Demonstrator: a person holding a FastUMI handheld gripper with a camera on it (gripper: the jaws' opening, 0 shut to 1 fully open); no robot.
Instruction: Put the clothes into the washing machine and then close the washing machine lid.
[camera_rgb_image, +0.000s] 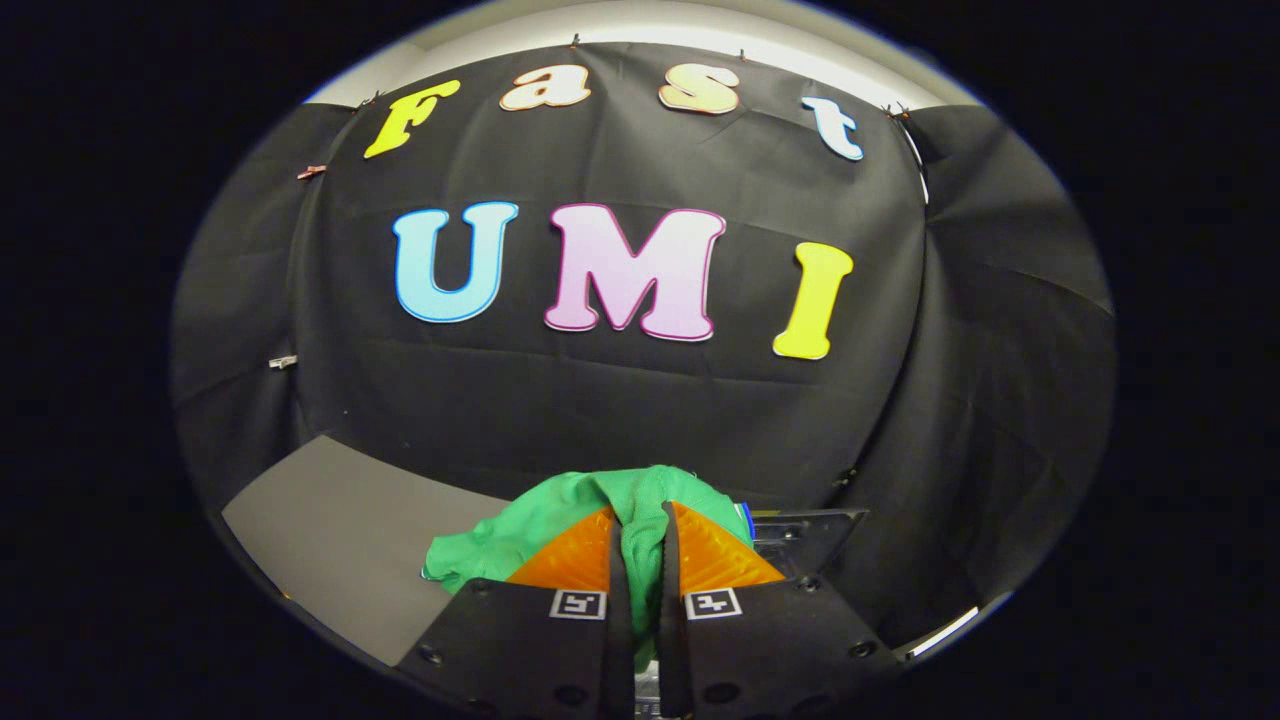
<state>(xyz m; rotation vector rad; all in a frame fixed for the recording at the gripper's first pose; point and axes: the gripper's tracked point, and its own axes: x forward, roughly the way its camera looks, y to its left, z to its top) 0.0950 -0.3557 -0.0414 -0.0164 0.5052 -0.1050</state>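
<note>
Green cloth (560, 520), soft & crumpled, bunched up w/ a fold pinched between the two fingers of the gripper (640, 545), both pressing on it. Rest spills out left & far of the fingers, hanging over the grey tabletop.

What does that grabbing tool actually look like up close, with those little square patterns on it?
The gripper has two narrow fingers running forward side by side, each backed by a ribbed, wedge-shaped panel. Behind them sit two flat black plates fastened with round screws. Each plate carries a small square black-and-white marker near the inner edge.
</note>
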